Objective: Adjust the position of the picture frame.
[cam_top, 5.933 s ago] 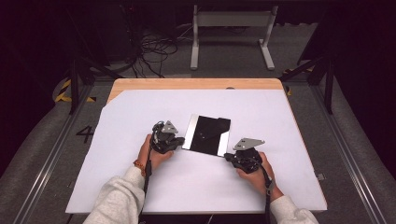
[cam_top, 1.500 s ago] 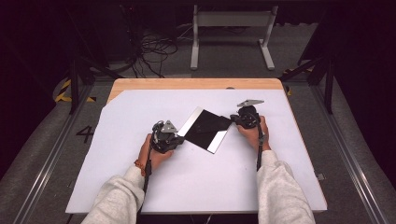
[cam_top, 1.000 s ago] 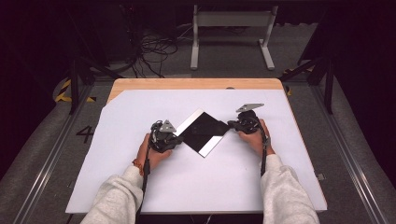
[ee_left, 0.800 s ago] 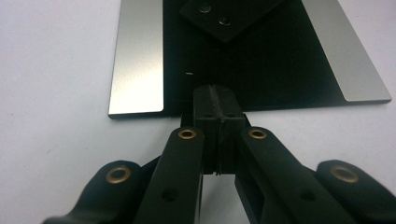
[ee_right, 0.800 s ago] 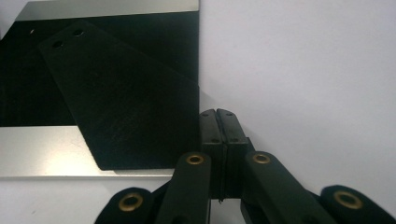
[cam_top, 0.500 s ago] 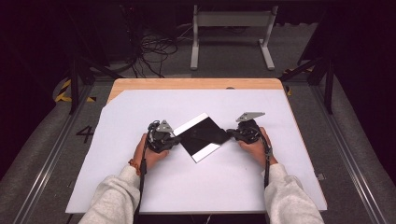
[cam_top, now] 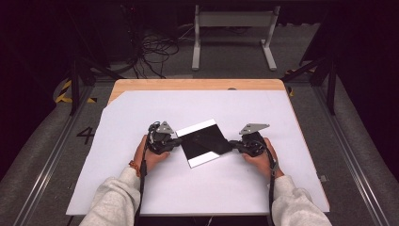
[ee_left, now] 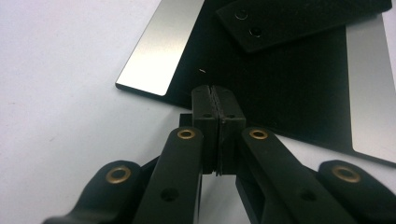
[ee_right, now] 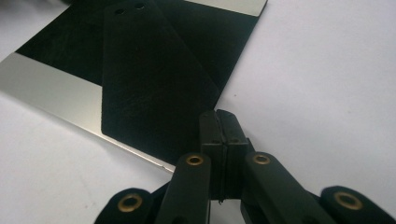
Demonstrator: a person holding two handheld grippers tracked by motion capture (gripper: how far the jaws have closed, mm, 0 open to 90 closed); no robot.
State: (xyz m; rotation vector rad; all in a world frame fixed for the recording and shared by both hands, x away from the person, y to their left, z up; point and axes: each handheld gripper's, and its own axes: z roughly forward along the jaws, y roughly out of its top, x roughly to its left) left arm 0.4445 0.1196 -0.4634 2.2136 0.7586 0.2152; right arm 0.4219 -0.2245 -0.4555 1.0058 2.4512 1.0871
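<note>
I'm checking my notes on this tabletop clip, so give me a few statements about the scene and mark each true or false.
1. The black plate with silvery strips along two edges lies flat on the white sheet. True.
2. The left gripper has its jaws wide open. False: they are shut, the pads together at the plate's edge.
3. The right gripper has its jaws shut. True.
4. The plate sits square to the table's edges. False: it lies turned at an angle.
5. The two grippers stand at opposite sides of the plate. True.
</note>
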